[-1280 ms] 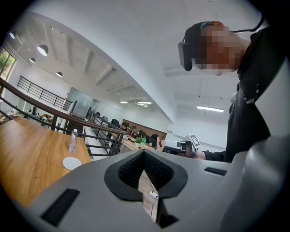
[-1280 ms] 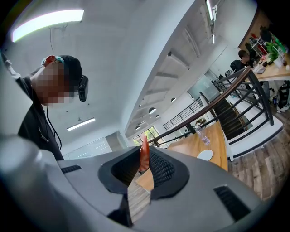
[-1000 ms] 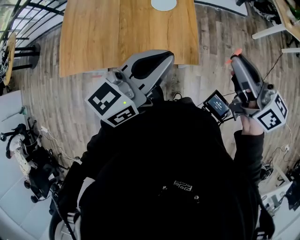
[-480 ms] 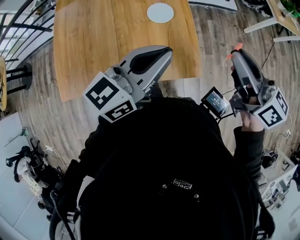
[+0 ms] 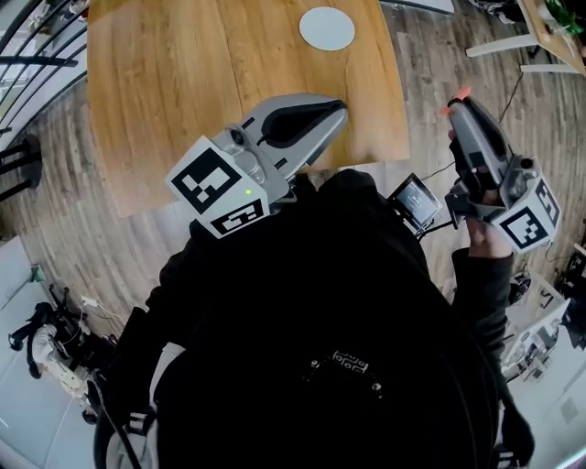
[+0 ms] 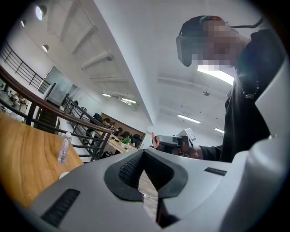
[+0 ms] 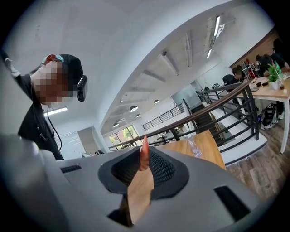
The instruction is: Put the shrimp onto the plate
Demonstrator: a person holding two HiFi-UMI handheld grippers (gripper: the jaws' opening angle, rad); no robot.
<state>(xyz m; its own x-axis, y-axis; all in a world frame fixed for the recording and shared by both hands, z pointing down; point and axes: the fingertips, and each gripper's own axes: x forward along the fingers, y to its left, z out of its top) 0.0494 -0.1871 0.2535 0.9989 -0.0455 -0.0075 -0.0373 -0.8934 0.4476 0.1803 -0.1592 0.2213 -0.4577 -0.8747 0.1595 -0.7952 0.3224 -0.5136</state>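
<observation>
We look down on the worktop [image 5: 183, 82], its wood mostly bare and its near edge just ahead of us. Our left tool [image 5: 341, 106] hangs over that near edge, jaws closed on nothing. Our right tool [image 5: 458, 105] is off the worktop's right edge, above the floor [image 5: 430, 64], and pinches the shrimp [image 5: 463, 92]. The plate [image 5: 327, 28] sits by the worktop's far edge, well apart from both tools. The shrimp's orange end pokes past the jaw tips.

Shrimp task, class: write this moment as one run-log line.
right gripper: shut on shrimp | left gripper: shut, empty | plate: empty, on table | shrimp: unplaced
</observation>
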